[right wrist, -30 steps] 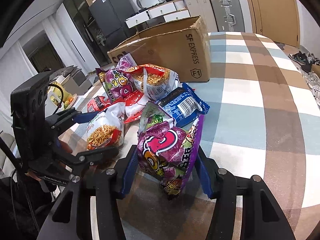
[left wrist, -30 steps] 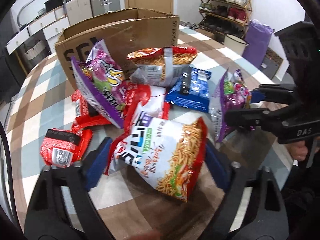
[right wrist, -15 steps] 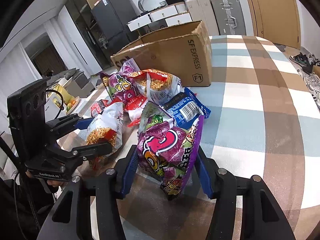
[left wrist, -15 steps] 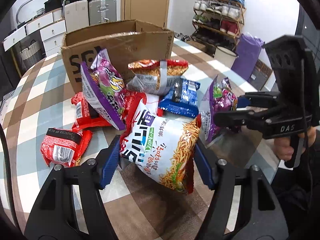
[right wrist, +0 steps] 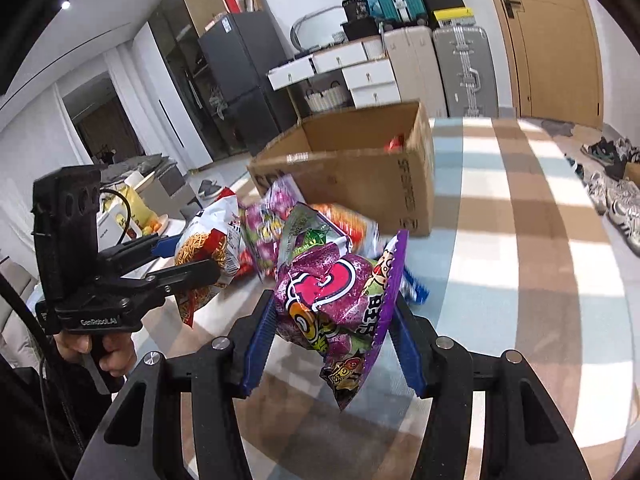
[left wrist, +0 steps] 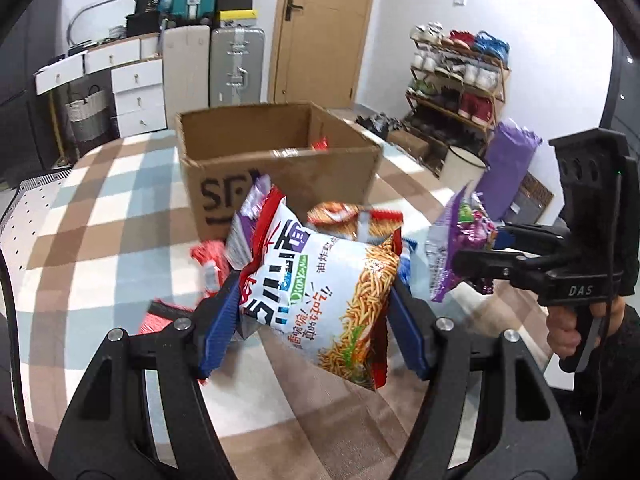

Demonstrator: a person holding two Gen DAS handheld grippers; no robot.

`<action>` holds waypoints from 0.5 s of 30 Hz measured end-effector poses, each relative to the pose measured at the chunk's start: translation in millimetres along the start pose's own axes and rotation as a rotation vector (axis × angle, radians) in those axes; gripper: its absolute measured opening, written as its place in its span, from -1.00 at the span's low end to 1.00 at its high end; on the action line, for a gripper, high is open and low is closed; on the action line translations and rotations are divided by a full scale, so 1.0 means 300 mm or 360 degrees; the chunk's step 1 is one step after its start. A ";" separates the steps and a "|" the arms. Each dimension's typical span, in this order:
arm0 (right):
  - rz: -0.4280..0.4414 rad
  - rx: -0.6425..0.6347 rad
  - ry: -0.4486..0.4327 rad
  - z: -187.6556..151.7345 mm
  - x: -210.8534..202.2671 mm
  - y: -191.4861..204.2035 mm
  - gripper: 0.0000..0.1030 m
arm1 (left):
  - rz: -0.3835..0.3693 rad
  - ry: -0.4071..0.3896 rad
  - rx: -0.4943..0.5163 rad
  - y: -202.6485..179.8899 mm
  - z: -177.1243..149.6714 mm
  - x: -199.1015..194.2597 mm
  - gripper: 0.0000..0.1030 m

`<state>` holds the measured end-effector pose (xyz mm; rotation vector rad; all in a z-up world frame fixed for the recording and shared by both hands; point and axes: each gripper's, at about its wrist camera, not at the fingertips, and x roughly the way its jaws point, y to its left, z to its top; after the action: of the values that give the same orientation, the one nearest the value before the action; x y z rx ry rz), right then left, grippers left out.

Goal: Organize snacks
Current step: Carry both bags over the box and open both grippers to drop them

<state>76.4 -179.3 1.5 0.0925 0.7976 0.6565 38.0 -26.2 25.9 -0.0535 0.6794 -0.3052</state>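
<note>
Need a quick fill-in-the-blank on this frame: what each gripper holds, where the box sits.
1. The left gripper is shut on the white and red ____ packet.
2. The right gripper is shut on a ____ snack bag.
3. The cardboard box behind the pile stands ____ at the top.

Missing words: noodle; purple; open

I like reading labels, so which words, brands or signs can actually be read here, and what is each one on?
"SF": cardboard box, front wall, partly hidden by bags.
"DAS": right hand-held gripper, on its body.
"GenRobot.AI": left hand-held gripper, on its body.
"Diany": noodle snack bag; its other print is not Latin script.
Purple snack bag: lettering crumpled, unreadable.
Box side print: blurred.
</note>
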 end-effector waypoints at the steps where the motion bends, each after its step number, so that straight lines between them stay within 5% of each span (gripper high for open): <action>1: -0.0001 -0.0003 -0.0018 0.013 -0.007 0.002 0.07 | 0.0005 -0.0019 -0.0010 0.007 0.011 -0.008 0.30; 15: -0.0024 -0.0048 -0.0138 0.184 -0.041 0.030 0.07 | 0.0114 -0.0181 -0.0131 0.082 0.205 -0.067 0.30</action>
<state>103.7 -170.4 51.1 0.0871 0.7044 0.6458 68.2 0.2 82.4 -0.1238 0.5796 -0.2036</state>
